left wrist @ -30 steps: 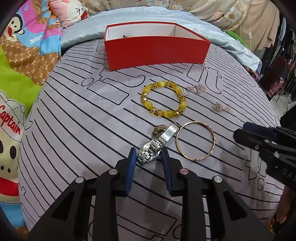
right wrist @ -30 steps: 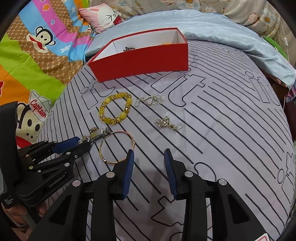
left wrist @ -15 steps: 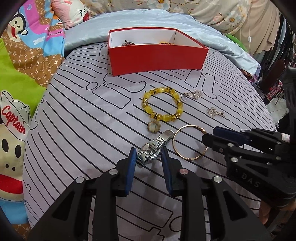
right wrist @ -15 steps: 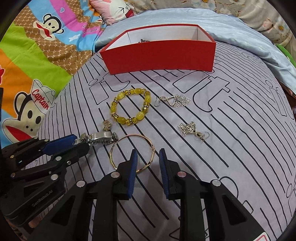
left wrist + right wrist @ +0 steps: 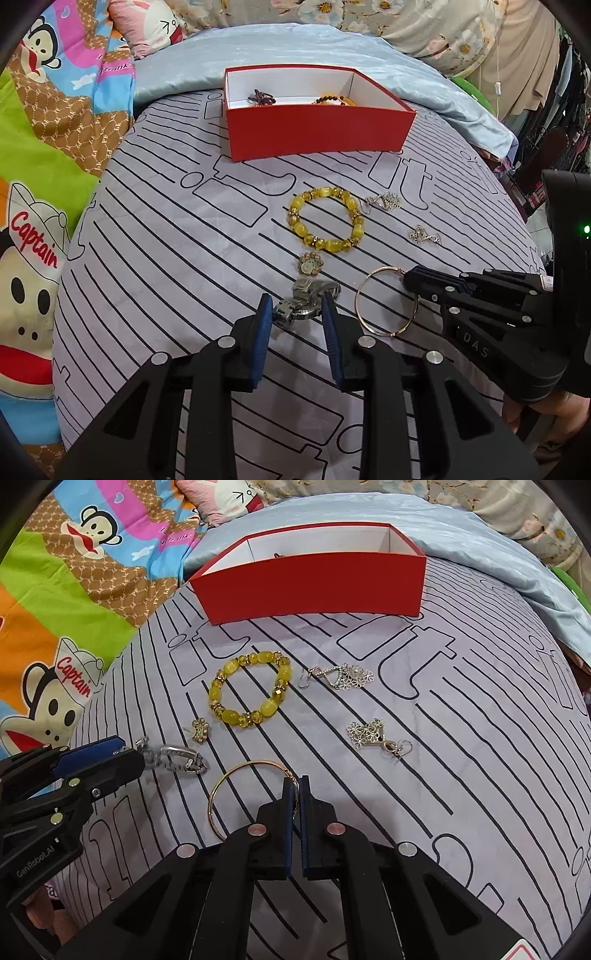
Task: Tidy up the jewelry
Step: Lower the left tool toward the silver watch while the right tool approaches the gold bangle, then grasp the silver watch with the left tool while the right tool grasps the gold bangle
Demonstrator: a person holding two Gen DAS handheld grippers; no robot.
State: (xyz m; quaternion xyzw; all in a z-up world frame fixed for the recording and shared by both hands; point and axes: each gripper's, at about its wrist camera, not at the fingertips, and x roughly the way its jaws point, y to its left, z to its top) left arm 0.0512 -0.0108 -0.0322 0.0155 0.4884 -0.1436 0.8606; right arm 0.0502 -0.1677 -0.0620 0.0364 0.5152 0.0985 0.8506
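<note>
Right gripper (image 5: 294, 788) was pinched nearly shut on the bangle (image 5: 221, 794), biting the thin rim near its clasp end; the rest of the ring lay flat on the sheet (image 5: 461, 738). Left gripper (image 5: 297, 310) was partly closed around the watch (image 5: 308, 301), pads touching or nearly touching the metal band. Couldn't tell if it was clamped firm; the watch looked bunched and slightly lifted at one end.

Handling call:
- Bangle: thin, stiff, light, slick metal. An edge grip could twist or slip out, so best taken across the wire, square to the pads.
- Watch: heaviest piece, link band floppy. Holding at the case or just beside it would stop the band swinging.

Just past the watch sat a small flower stud (image 5: 311, 263). Beyond it lay the yellow bead bracelet (image 5: 325, 219): rigid beads, likely on elastic, easy to pinch across one bead. To its right lay two silver flower earrings (image 5: 341, 675) (image 5: 373, 734), well apart. Those are light, delicate and snaggy, so better picked by the cluster than the hook.

Farthest was the red box (image 5: 317, 125), open-topped, with a dark beaded piece and another bead bracelet already inside. Most items were still out on the sheet, so the task looked early to mid.
</note>
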